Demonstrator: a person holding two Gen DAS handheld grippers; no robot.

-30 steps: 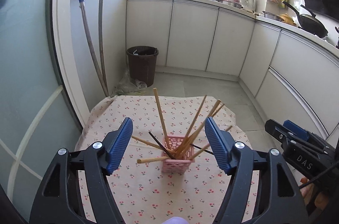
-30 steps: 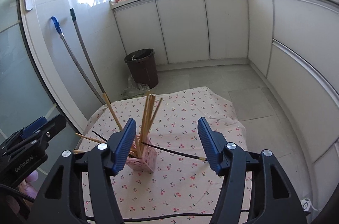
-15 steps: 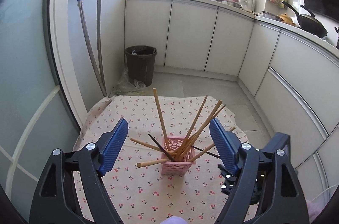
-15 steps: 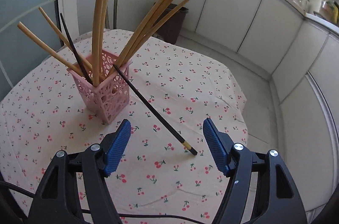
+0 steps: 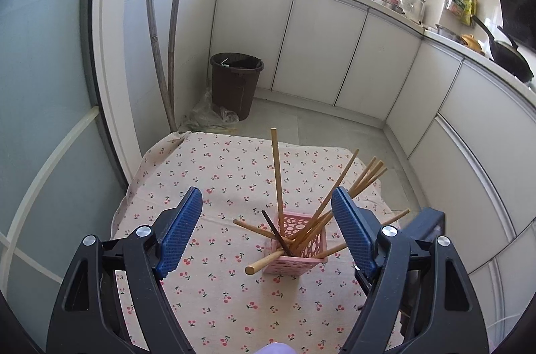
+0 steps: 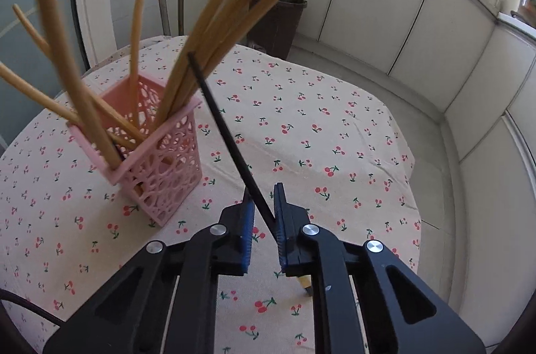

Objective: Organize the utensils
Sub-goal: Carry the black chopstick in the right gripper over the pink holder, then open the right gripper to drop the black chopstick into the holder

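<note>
A pink openwork holder [image 5: 298,248] stands on the cherry-print tablecloth [image 5: 217,180] with several wooden chopsticks [image 5: 276,169] and one black chopstick [image 5: 273,228] in it. My left gripper [image 5: 266,228] is open above and before the holder, empty. In the right wrist view the holder [image 6: 160,159] is at left. A second black chopstick [image 6: 227,136] leans against the holder's rim. My right gripper [image 6: 263,211] has closed around its lower part; its lower tip [image 6: 306,282] shows under the right finger.
A brown waste bin [image 5: 236,82] and two mop handles [image 5: 160,52] stand beyond the table. White cabinets [image 5: 335,52] run along the back and right. The right gripper's body [image 5: 425,240] shows behind my left gripper's right finger.
My right gripper moved down and in toward the leaning black chopstick and closed on it. My left gripper shifted slightly, staying open above the holder.
</note>
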